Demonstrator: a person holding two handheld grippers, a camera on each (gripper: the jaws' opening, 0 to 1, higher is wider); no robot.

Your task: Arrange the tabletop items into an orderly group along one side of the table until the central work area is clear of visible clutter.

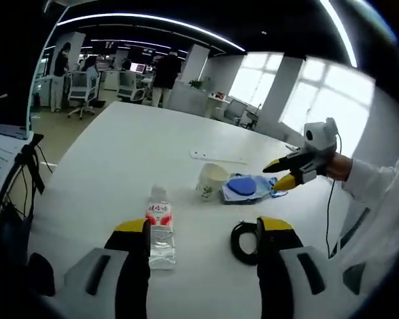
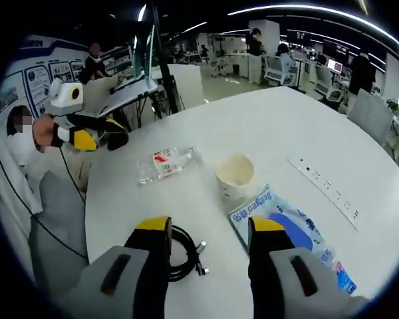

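We list four loose items on the white round desk (image 1: 120, 153), each placed against the cup as landmark.

1. Cream paper cup (image 1: 211, 181), upright, near mid-desk. It looks light and empty; we judge any sideways brush from a claw or a sliding neighbour would tip or roll it.
2. Clear plastic water bottle with a red label (image 1: 160, 229), lying on its side, apart from the cup on the left claw's side. Its body lies just beside one yellow-tipped finger of the left claw (image 1: 203, 249), whose jaws stand apart and grip nothing. Being round, the bottle may roll off line if pushed instead of lifted.
3. Flat blue-and-white plastic packet (image 2: 289, 222), touching or nearly touching the cup's base. The right claw (image 2: 209, 232) hovers spread and empty over its near edge. We expect thin film to slip from a pinch, and dragging it could knock the cup.
4. Black coiled cable (image 2: 183, 252), on the desk well short of the cup, beside the right claw's left finger. Loose ends could snag a finger and trail across the cleared centre.

A white strip of sockets (image 2: 326, 189) lies flush in the desk beyond the cup.
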